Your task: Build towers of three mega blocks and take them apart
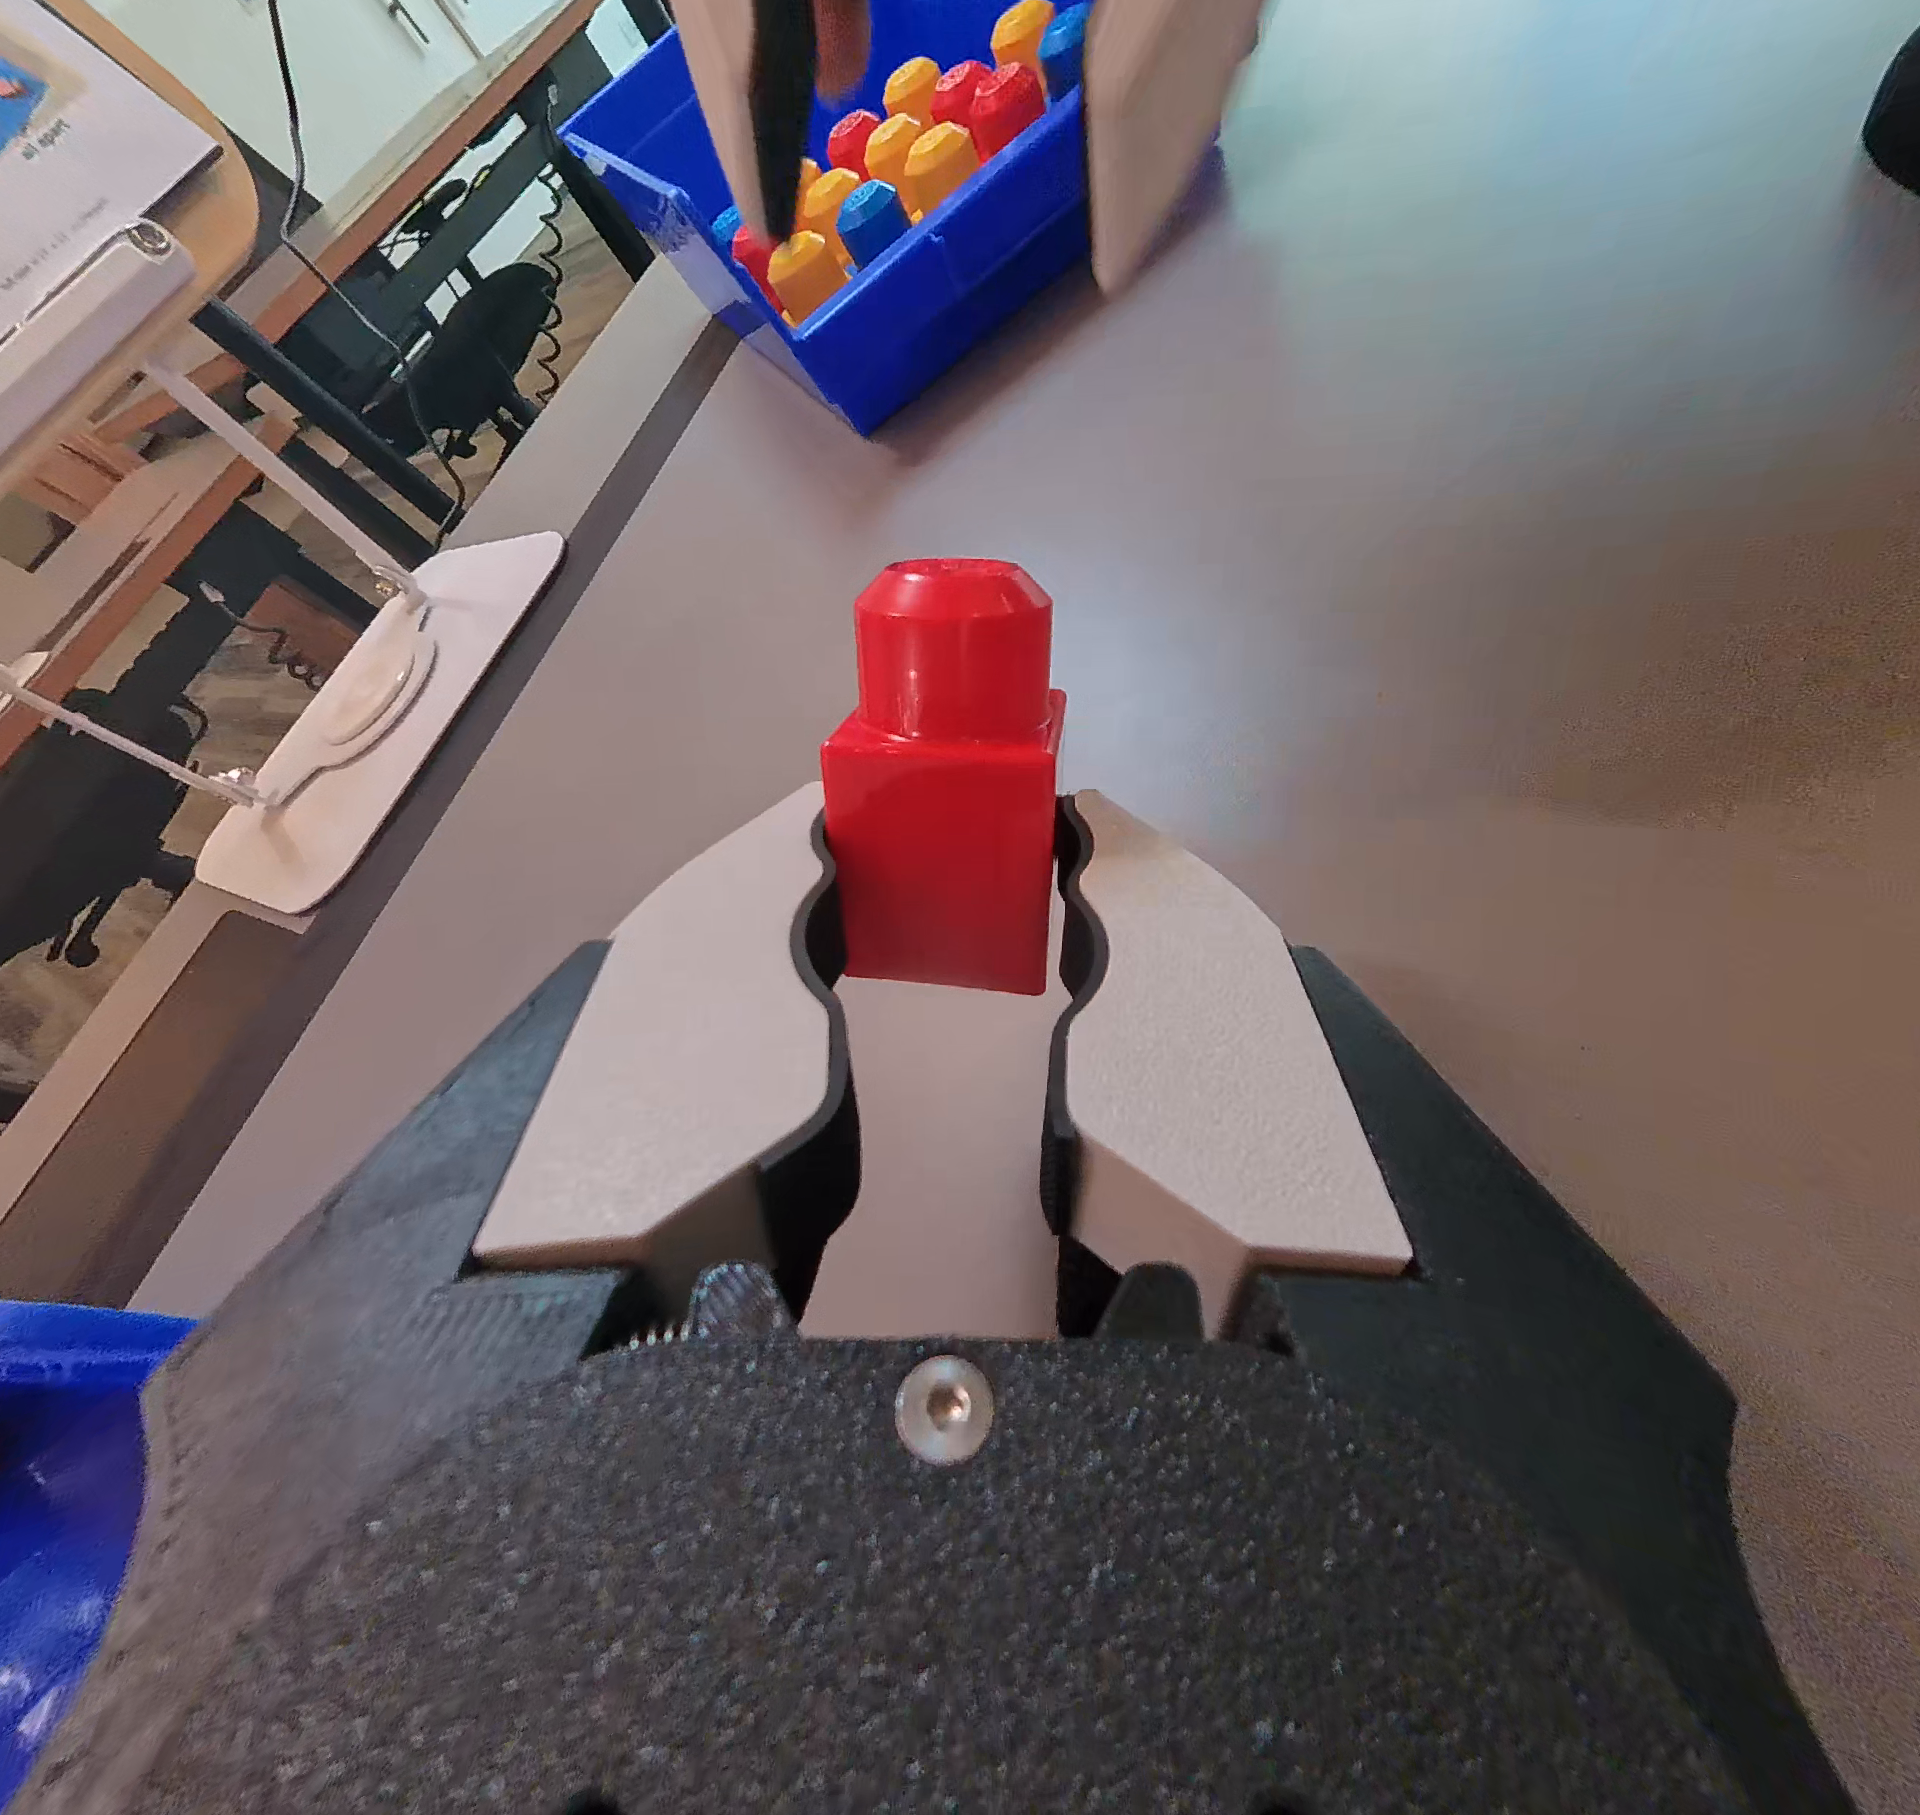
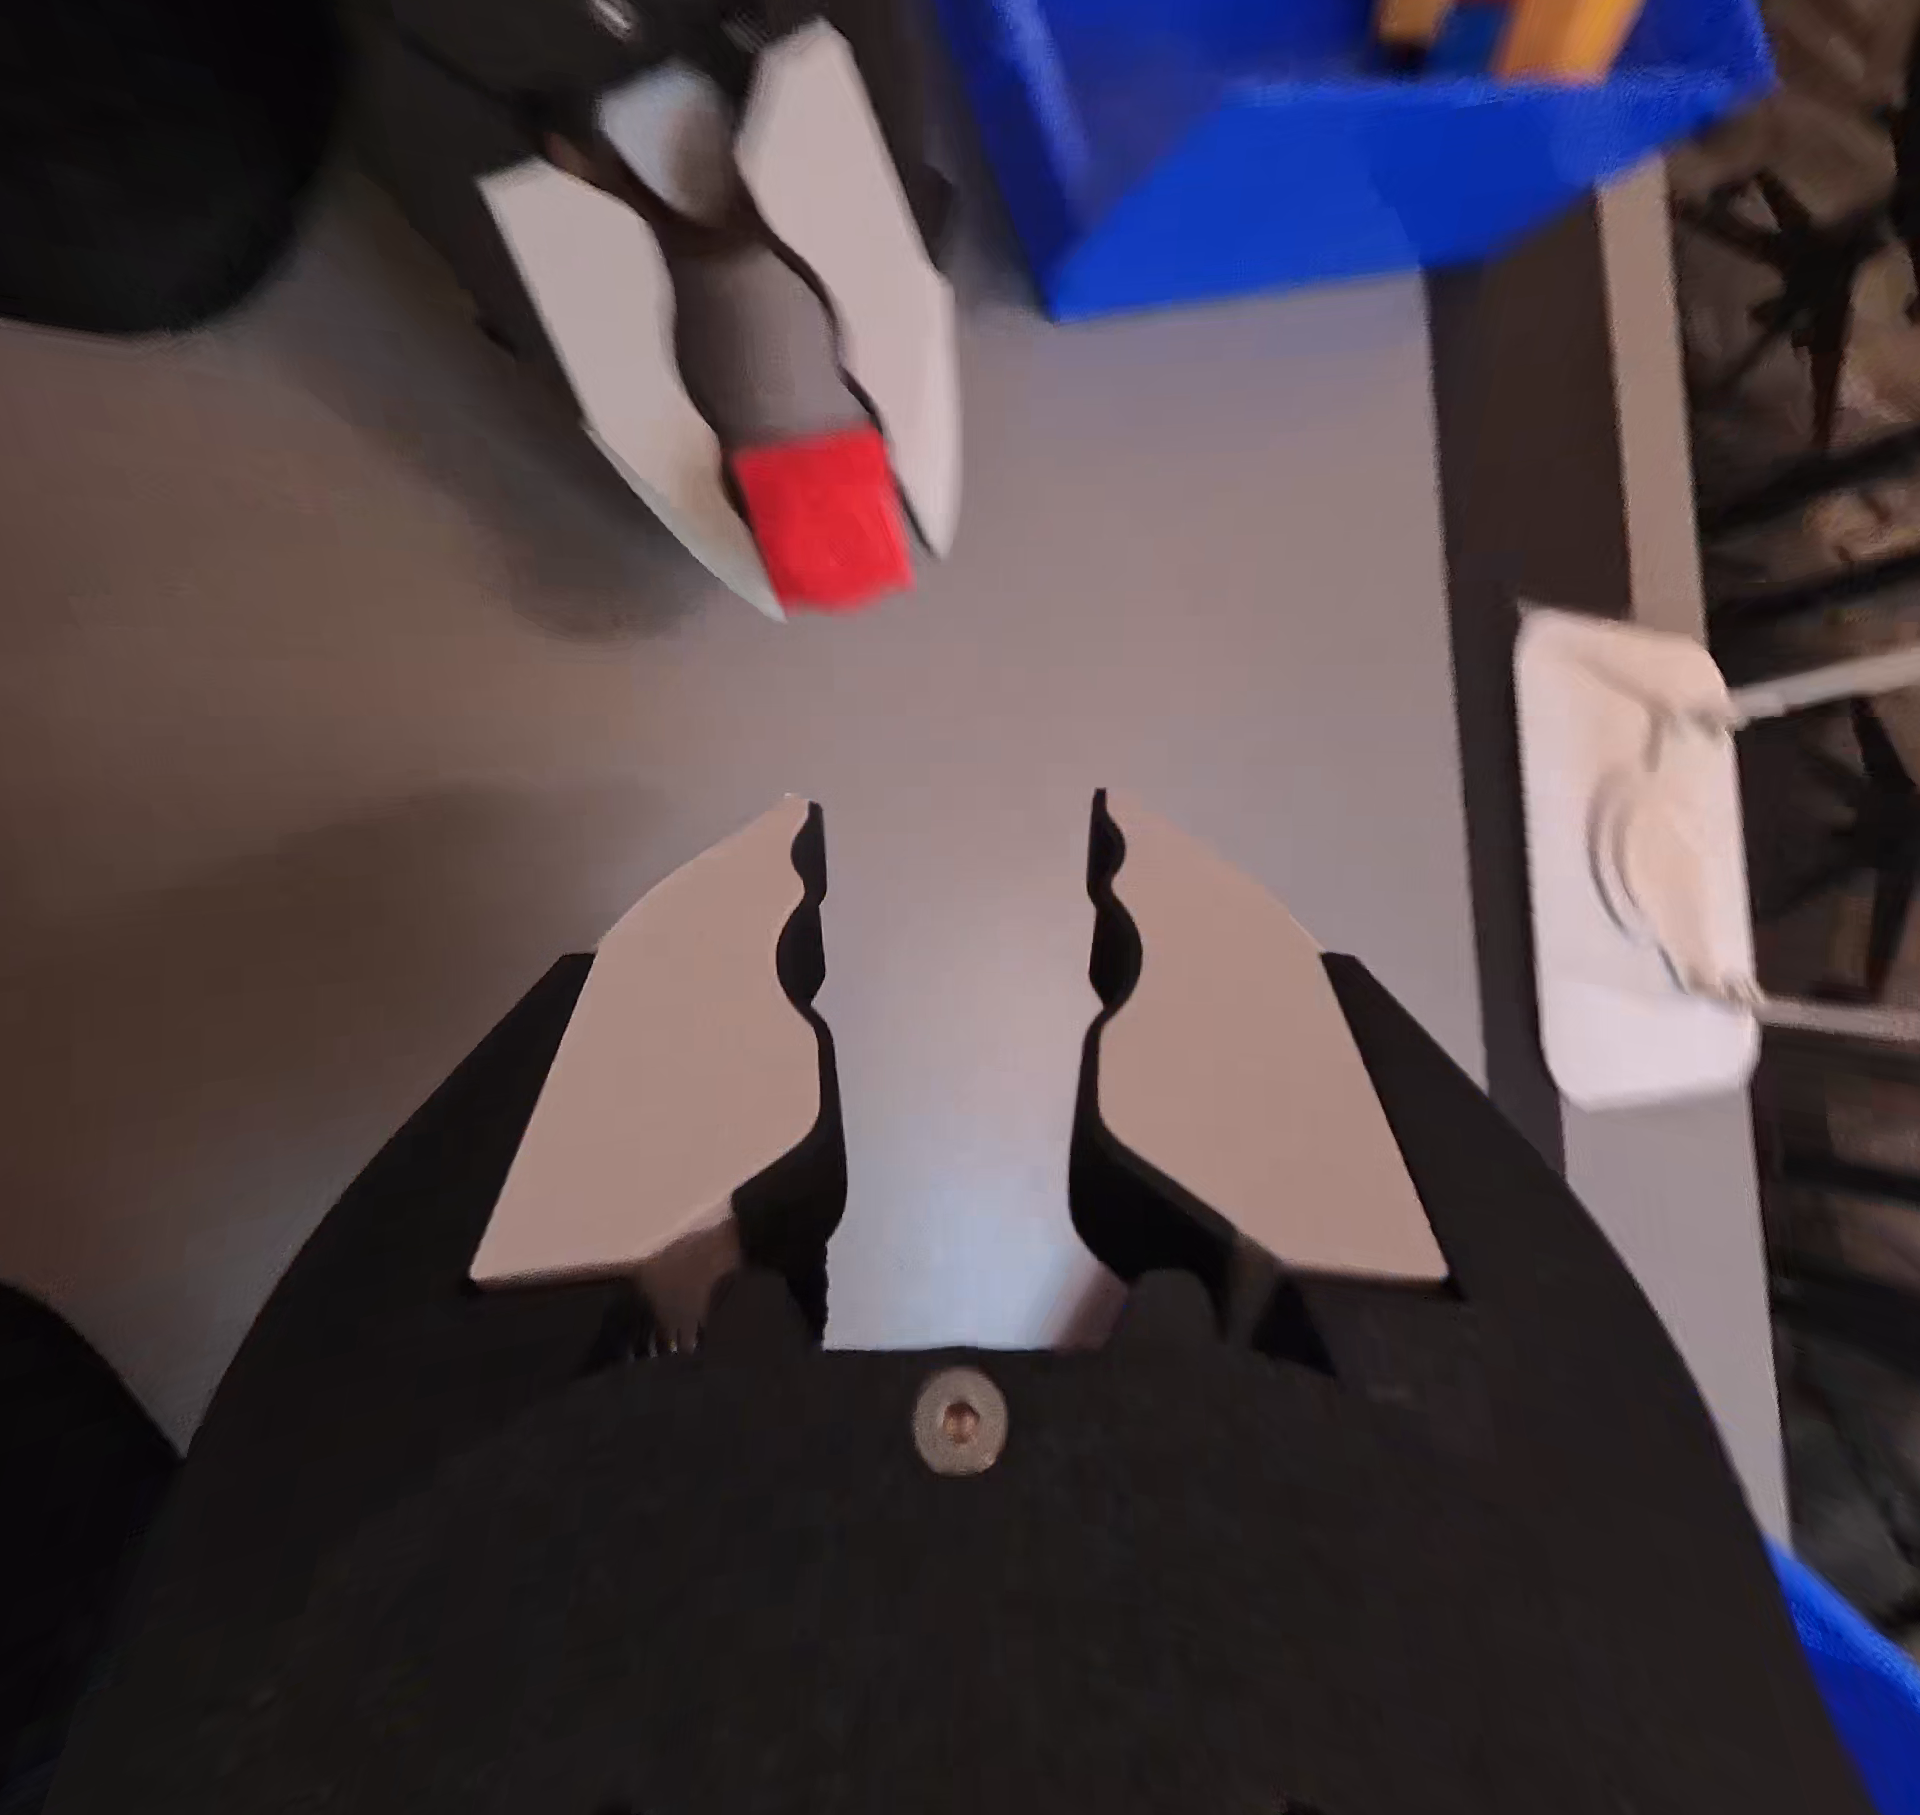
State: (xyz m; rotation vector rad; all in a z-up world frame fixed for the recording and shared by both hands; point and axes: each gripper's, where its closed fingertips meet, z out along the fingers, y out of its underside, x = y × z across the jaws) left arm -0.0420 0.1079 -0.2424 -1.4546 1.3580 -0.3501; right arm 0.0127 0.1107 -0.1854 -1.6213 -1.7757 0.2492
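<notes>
The left gripper [image 1: 940, 809] is clenched on a red block [image 1: 940, 830], its two pale fingers pressing the block's lower sides while the stud points away from the camera. In the right wrist view the same gripper [image 2: 831, 539] shows farther off, the block [image 2: 826, 529] pinched at its fingertips above the grey table [image 2: 1195, 622]; whether the block touches the tabletop cannot be told.

The right gripper [image 2: 951, 809] is released, its jaws apart with nothing between them, only bare table beneath. In the left wrist view it hangs blurred at the top [image 1: 925, 248], partly in front of a blue bin [image 1: 935, 331].

That bin sits near the table's far edge and holds red, yellow and blue blocks [image 1: 914, 155], studs up. The right gripper's fingers cover part of them, so their number is unclear. In the right wrist view the bin [image 2: 1247, 155] is smeared by motion and cut off by the frame.

A white stand base [image 1: 384, 716] rests at the table's edge, well apart from the grippers. A second blue thing [image 1: 62, 1453] is cropped at the lower left corner; what it is cannot be made out. Beyond the table lie desks and dark chairs.
</notes>
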